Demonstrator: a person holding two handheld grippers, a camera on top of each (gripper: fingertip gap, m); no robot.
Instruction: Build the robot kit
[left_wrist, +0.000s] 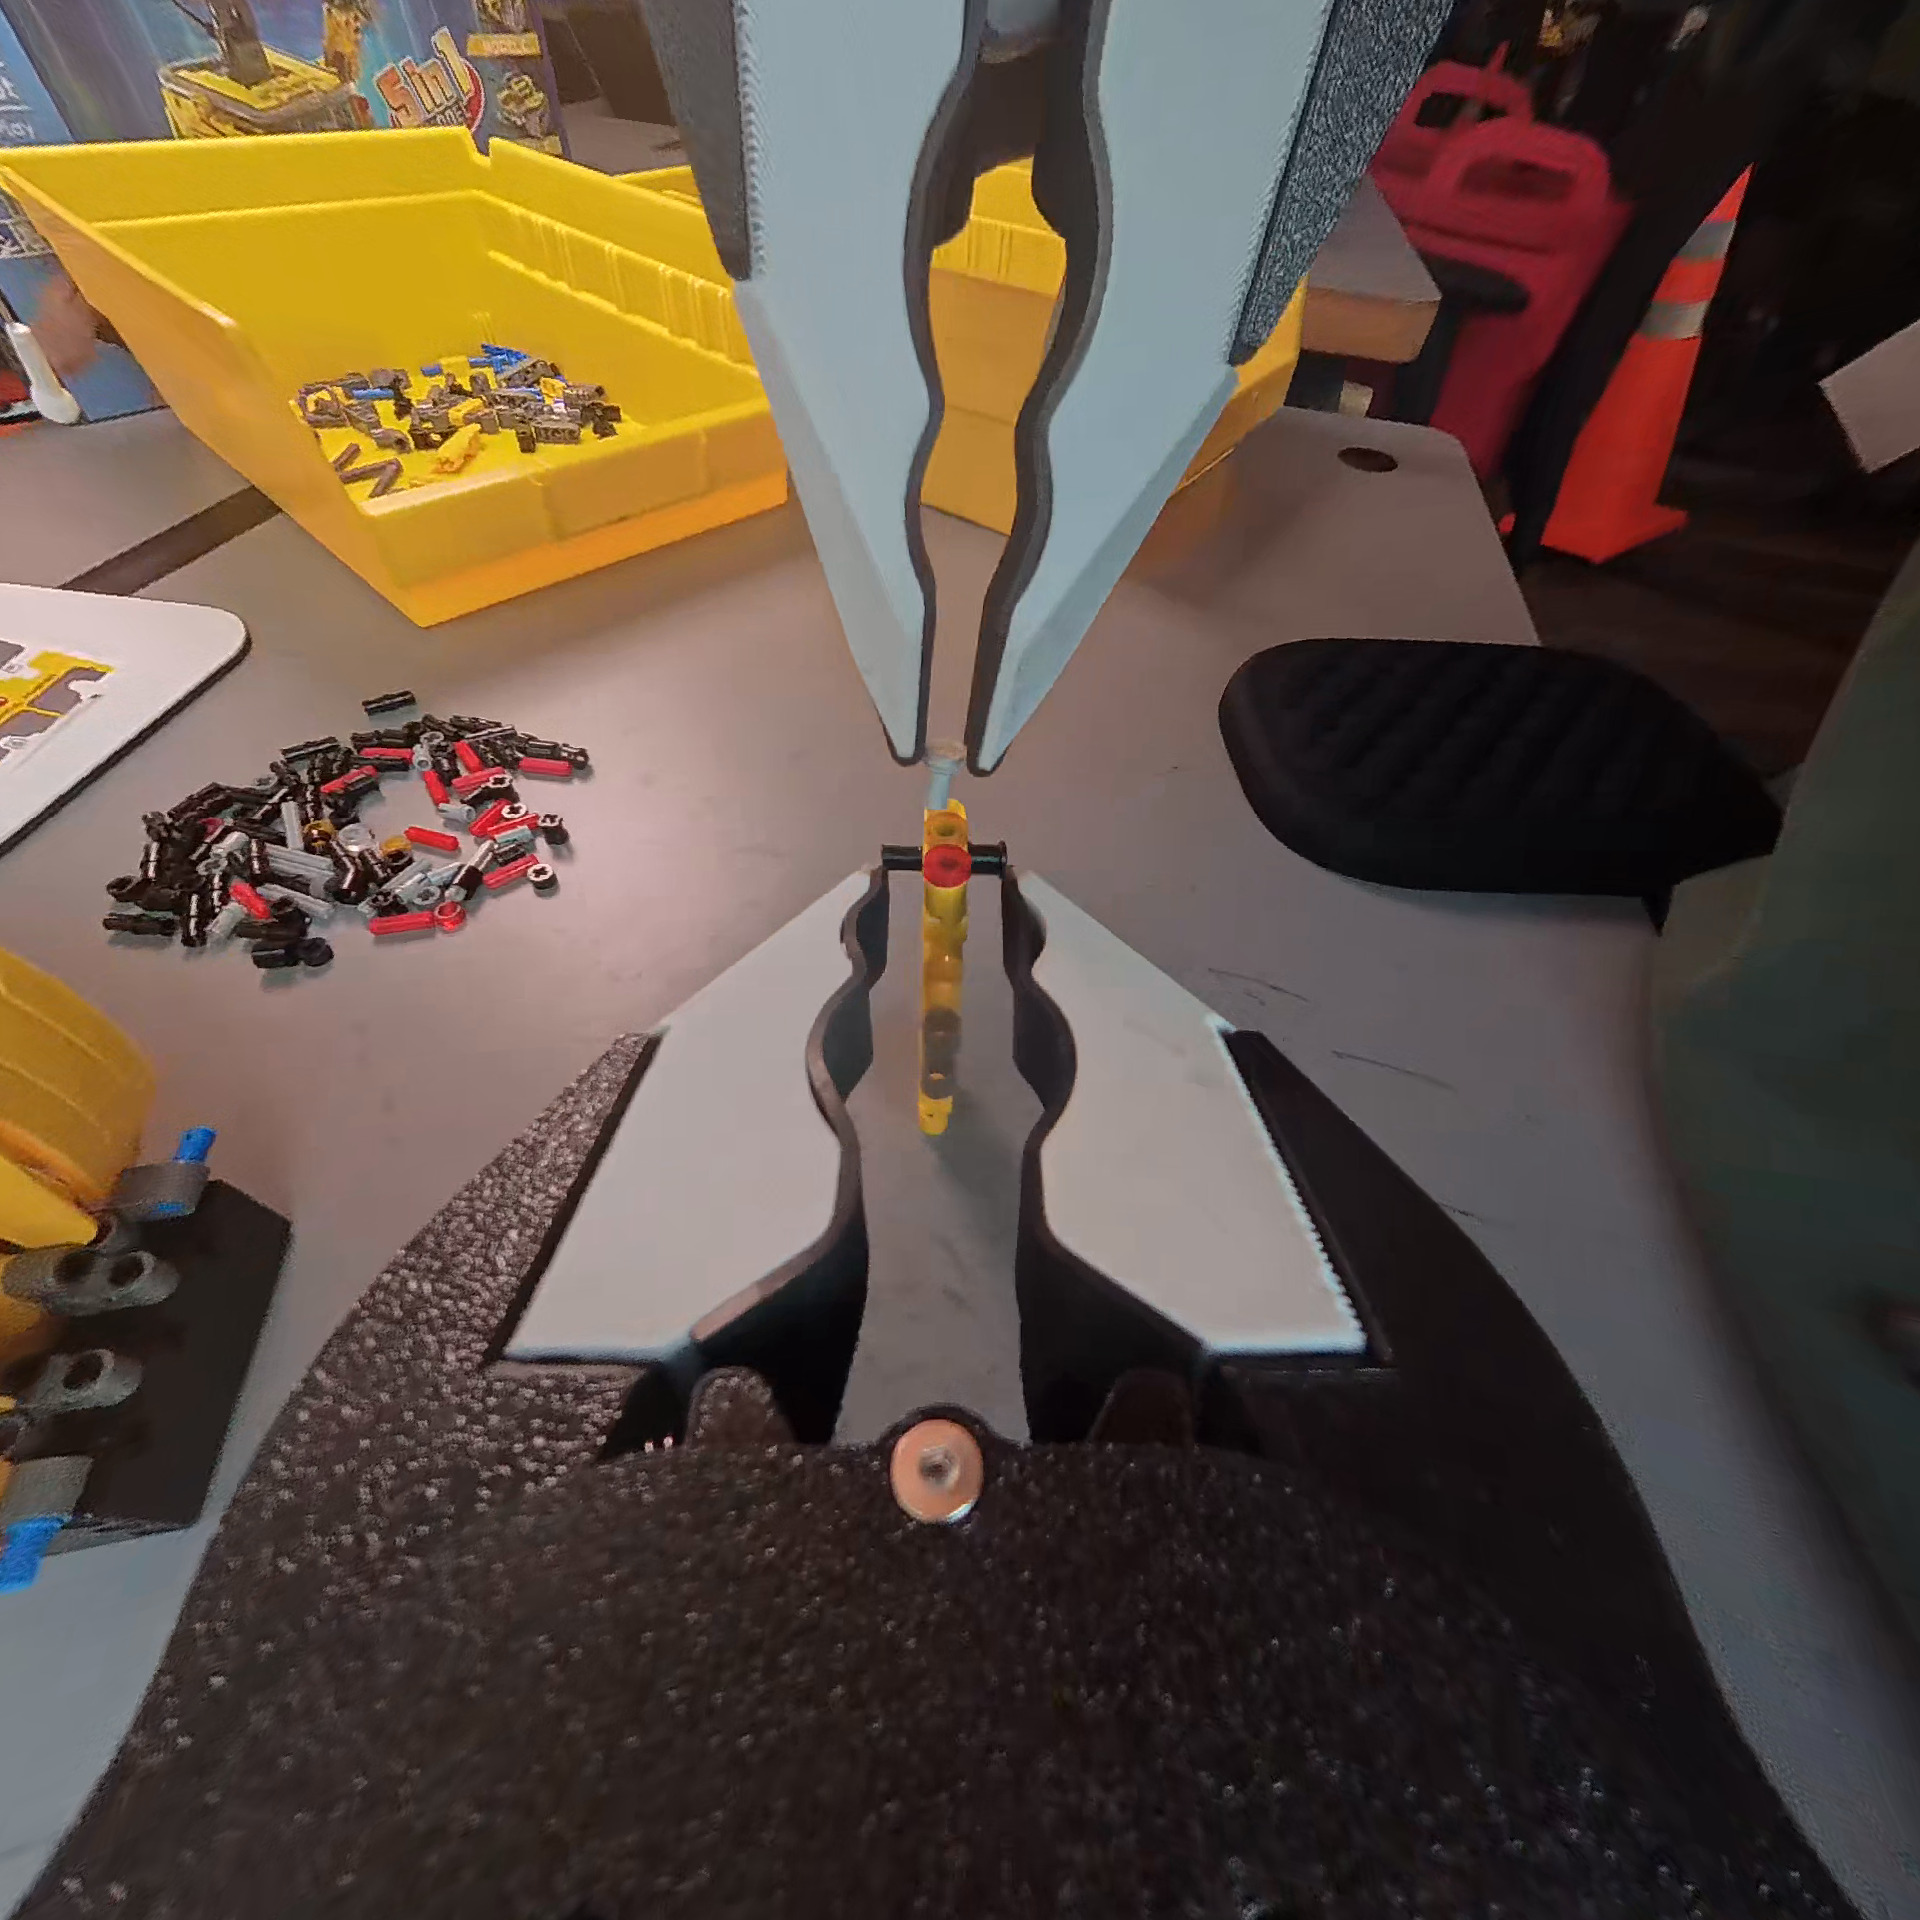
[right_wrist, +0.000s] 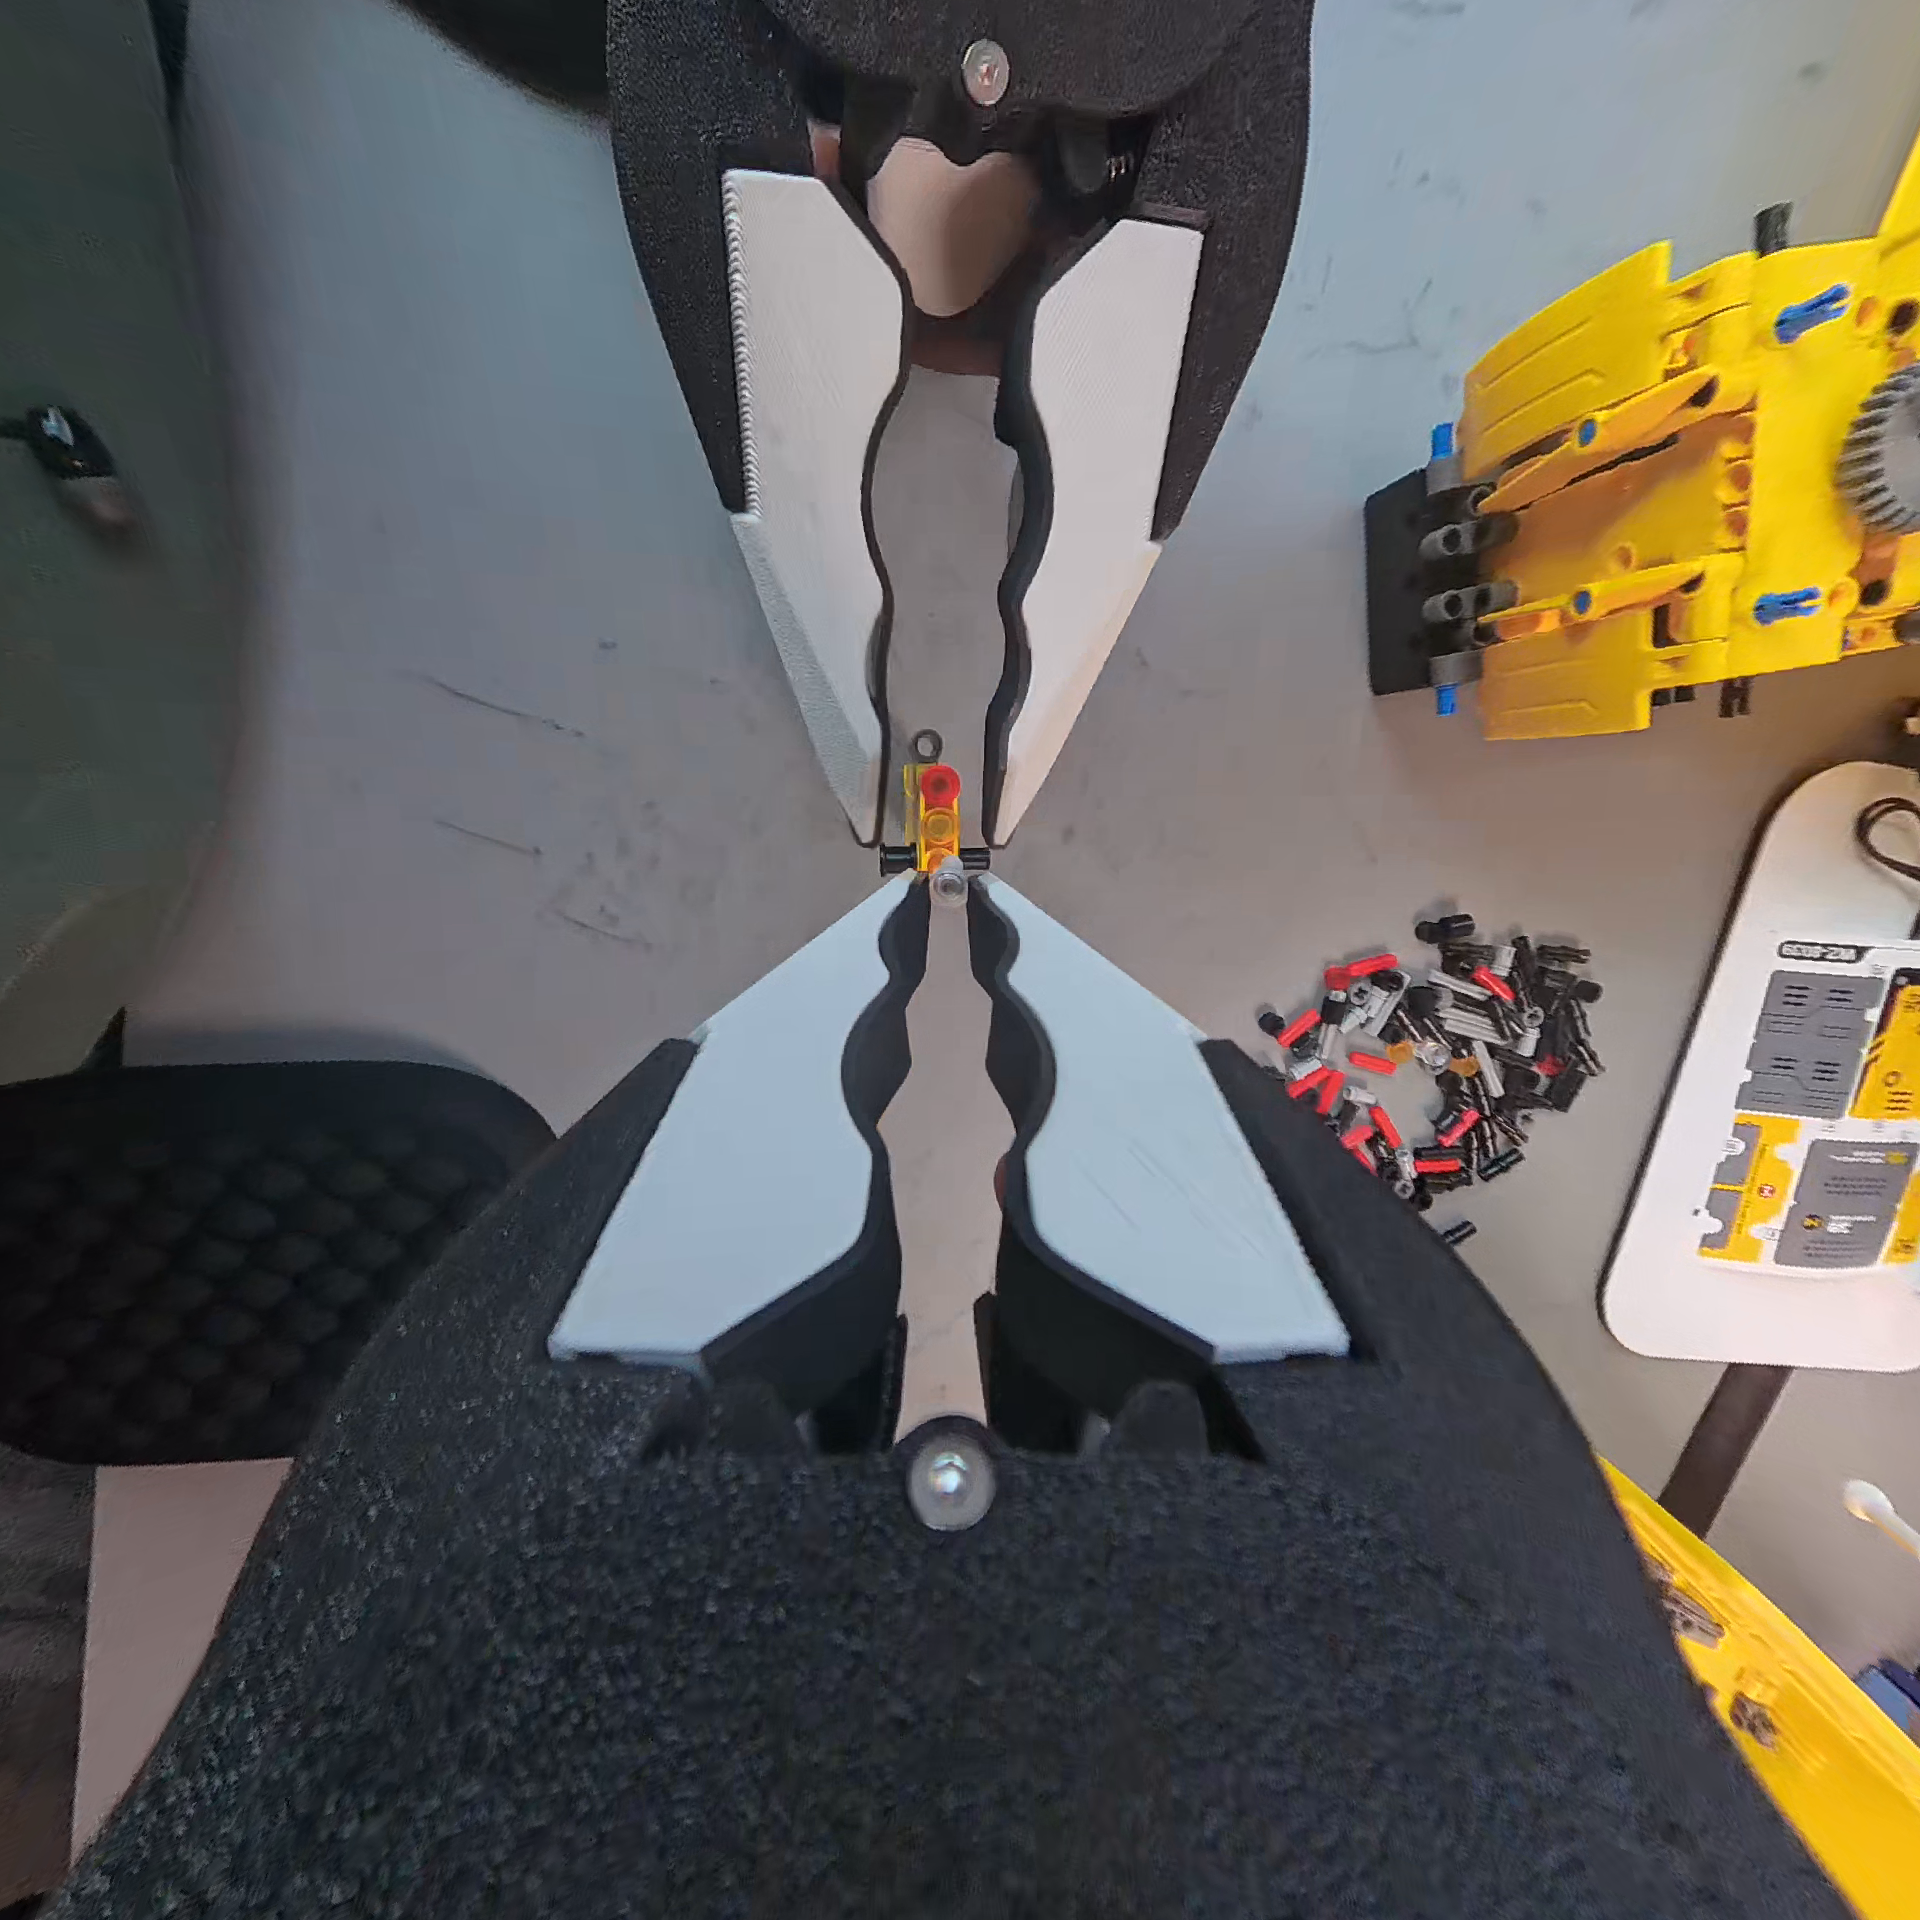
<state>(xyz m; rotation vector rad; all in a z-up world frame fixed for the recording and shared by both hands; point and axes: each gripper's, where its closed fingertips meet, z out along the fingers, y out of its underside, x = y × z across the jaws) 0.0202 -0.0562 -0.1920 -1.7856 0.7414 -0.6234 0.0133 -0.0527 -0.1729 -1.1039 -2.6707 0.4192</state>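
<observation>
Grippers met tip to tip above grey worktop (left_wrist: 1299, 935), mid-span. Left gripper (left_wrist: 943, 871) clamped black cross-pin of translucent yellow holed beam (left_wrist: 940, 997); right gripper (right_wrist: 948, 896) pinched small clear peg (right_wrist: 948, 885), nearly closed. Risk: misaligned push might twist beam loose, dropping peg.

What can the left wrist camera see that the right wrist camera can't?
Only the left wrist view shows the yellow bin's inside with its small parts, the toy box behind it and the orange cone. Only the right wrist view shows the whole yellow model and its grey gear. Both show the left gripper on the yellow beam, the right gripper on a clear pin, and the parts pile.
</observation>
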